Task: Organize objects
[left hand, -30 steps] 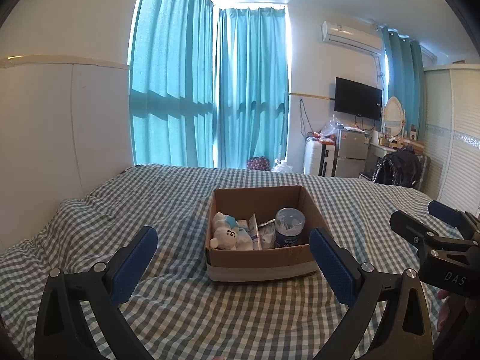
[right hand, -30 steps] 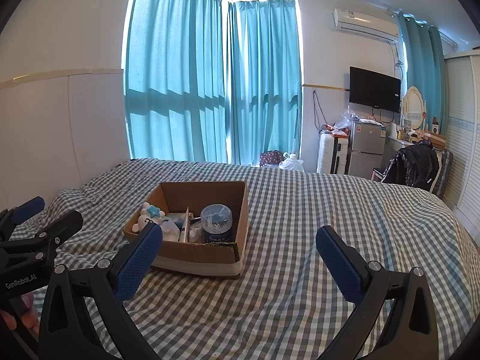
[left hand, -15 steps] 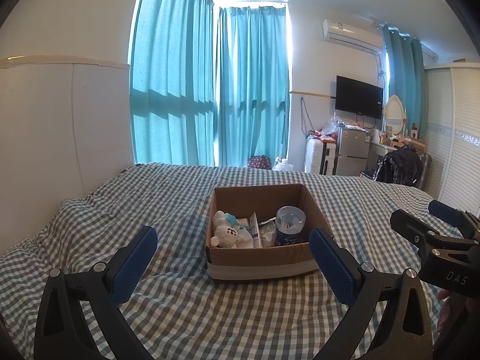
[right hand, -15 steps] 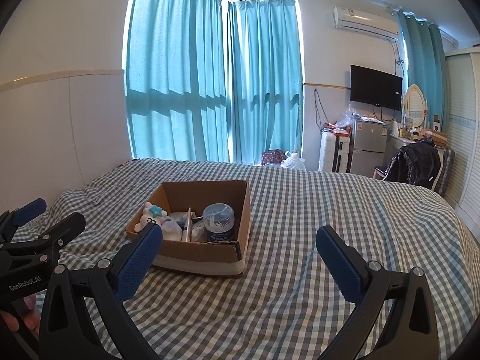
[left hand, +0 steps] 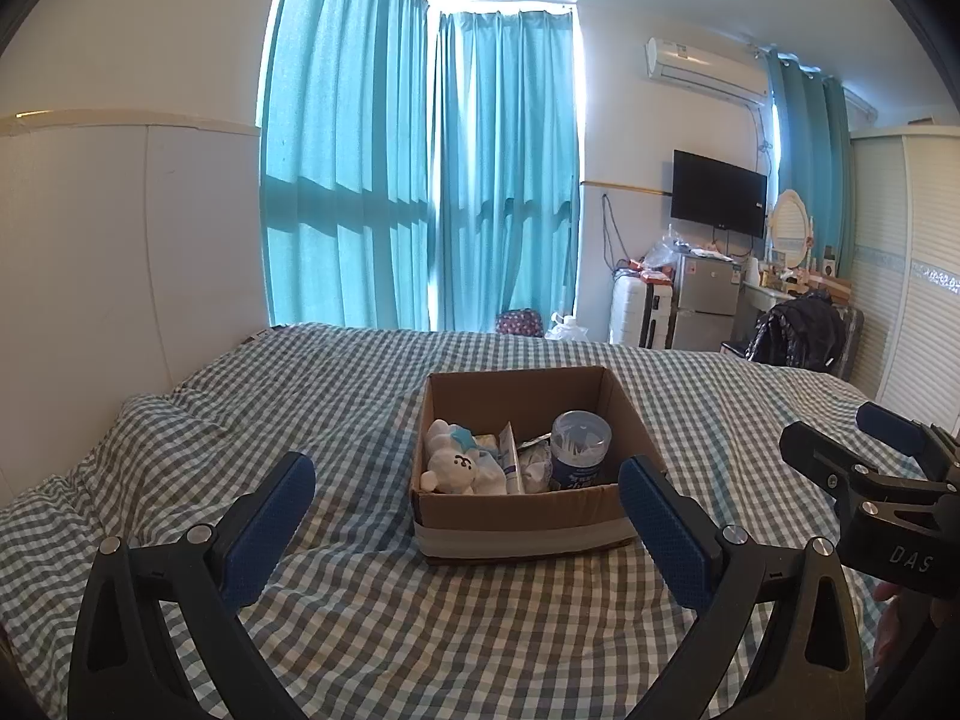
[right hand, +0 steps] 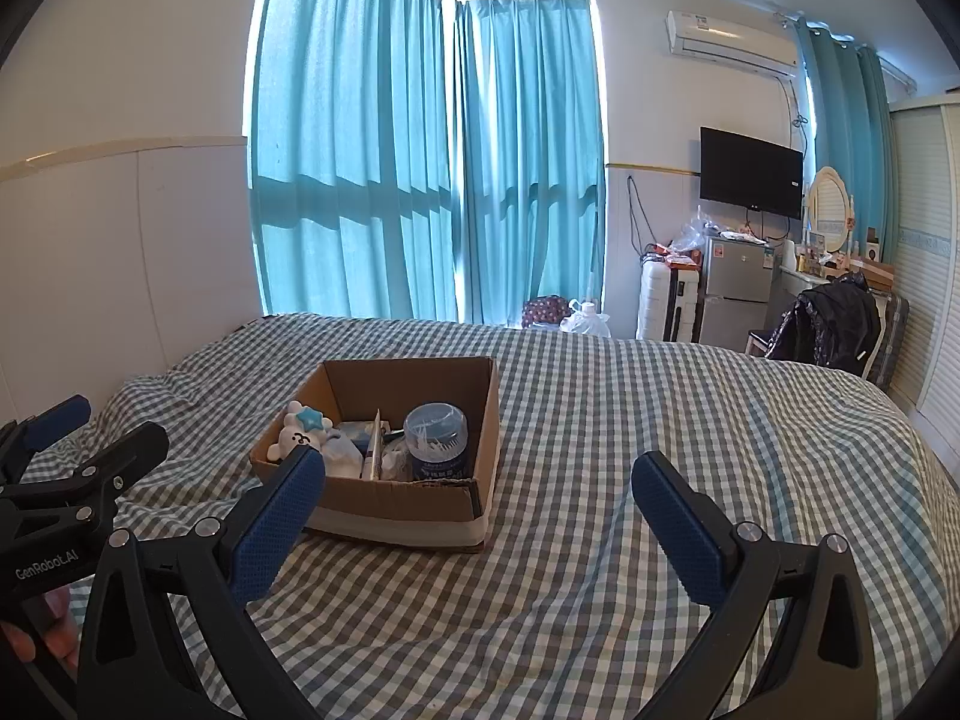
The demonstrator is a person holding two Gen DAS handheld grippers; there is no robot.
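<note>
a cardboard box (left hand: 522, 516) sits mid-bed on a checked bedspread (left hand: 360, 630), holding a white plush toy (left hand: 453, 468), a blue-labelled round tub (left hand: 579, 450) and small packets. the left gripper (left hand: 465, 516) and right gripper (right hand: 477, 510) hover short of it, jaws spread wide and empty, teal curtains (right hand: 420, 180) behind.

Box (left hand: 516, 519) contents partly hidden behind near wall
</note>
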